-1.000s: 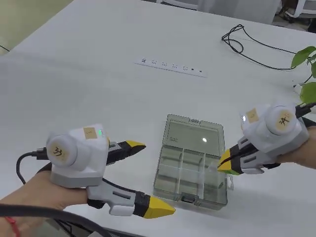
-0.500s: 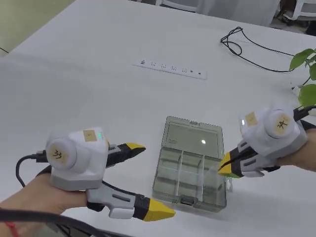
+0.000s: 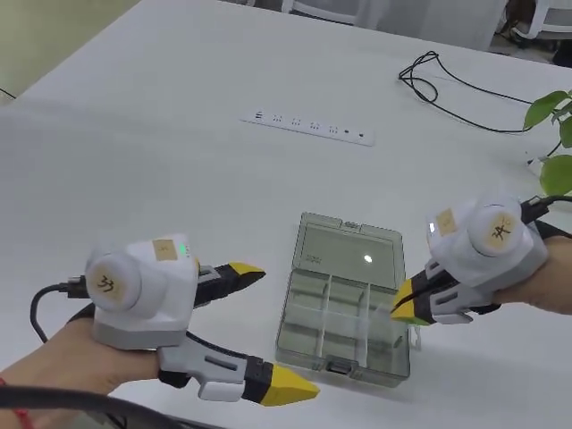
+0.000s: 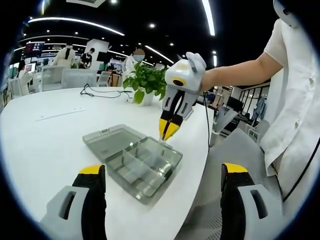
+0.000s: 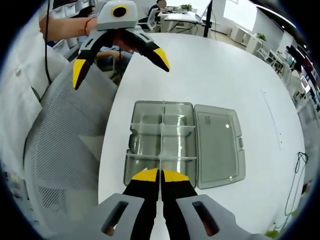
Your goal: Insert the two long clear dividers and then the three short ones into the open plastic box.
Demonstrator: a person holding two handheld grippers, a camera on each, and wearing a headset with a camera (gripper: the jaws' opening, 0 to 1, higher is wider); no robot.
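Note:
The clear grey plastic box (image 3: 307,308) lies open on the white table, its lid (image 3: 350,246) folded flat on the far side. Several clear dividers stand inside it and split it into compartments (image 5: 145,142). My right gripper (image 3: 407,307) hovers at the box's right edge, shut on a thin clear divider (image 4: 167,142) that shows at its yellow tips (image 5: 160,175). Left of the box, my left gripper (image 3: 271,329) is open and holds nothing. The left gripper view has the box (image 4: 135,160) ahead between its wide-apart jaws.
A white power strip (image 3: 308,125) lies on the far side of the table, and a black cable (image 3: 447,85) loops at the back right. Green plant leaves (image 3: 556,134) reach in at the right edge. A mesh chair (image 5: 65,150) stands by the near table edge.
My right gripper has dipped a little at the box's right edge, still shut. The left gripper stays open in about the same place. The head view has shifted slightly.

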